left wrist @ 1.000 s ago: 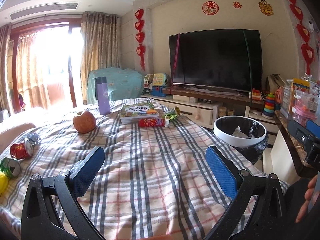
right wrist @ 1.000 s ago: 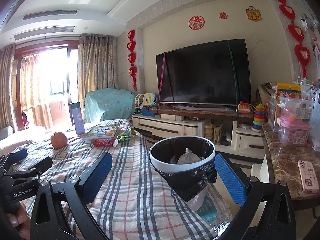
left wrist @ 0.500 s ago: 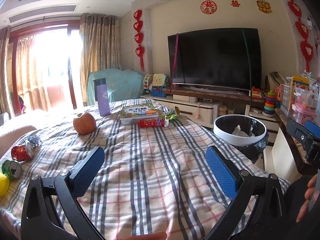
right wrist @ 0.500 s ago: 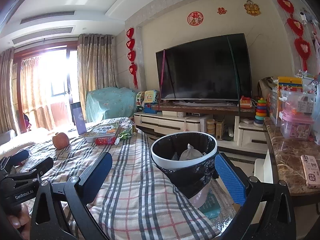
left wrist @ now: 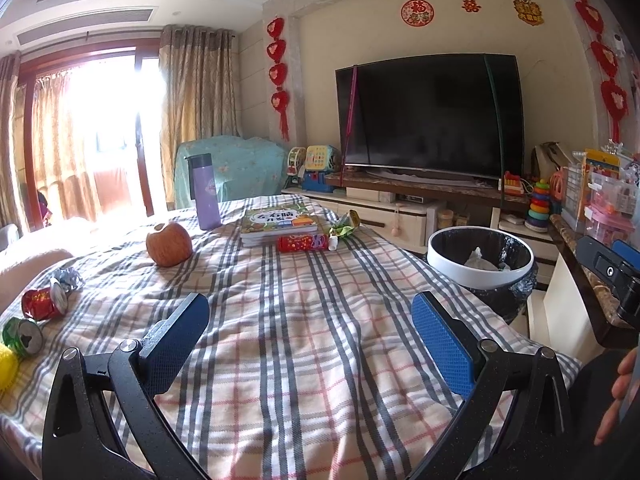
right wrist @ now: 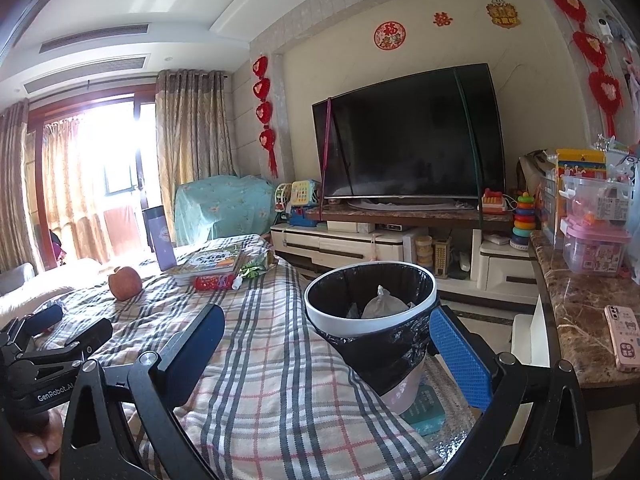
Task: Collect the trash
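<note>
My left gripper [left wrist: 310,334] is open and empty above the plaid-covered table [left wrist: 304,320]. At the table's left edge lie a crushed red can [left wrist: 42,303], a green can [left wrist: 22,336], a foil scrap [left wrist: 68,279] and something yellow [left wrist: 7,366]. Farther back sit a bitten apple [left wrist: 169,243], a red snack tube [left wrist: 301,243] and a green wrapper [left wrist: 343,227]. The white bin [left wrist: 480,258] with a black liner stands off the table's right side. My right gripper [right wrist: 326,346] is open and empty, right in front of the bin [right wrist: 370,316], which holds a tied white bag [right wrist: 384,304].
A purple bottle [left wrist: 206,194] and a stack of books [left wrist: 278,224] stand at the table's far end. A TV [left wrist: 430,120] on a low cabinet fills the far wall. A marble counter [right wrist: 580,312] with a phone [right wrist: 622,338] and boxes runs along the right.
Both views have risen and tilted slightly; the scene sits a little lower in frame. Both grippers stay open and empty.
</note>
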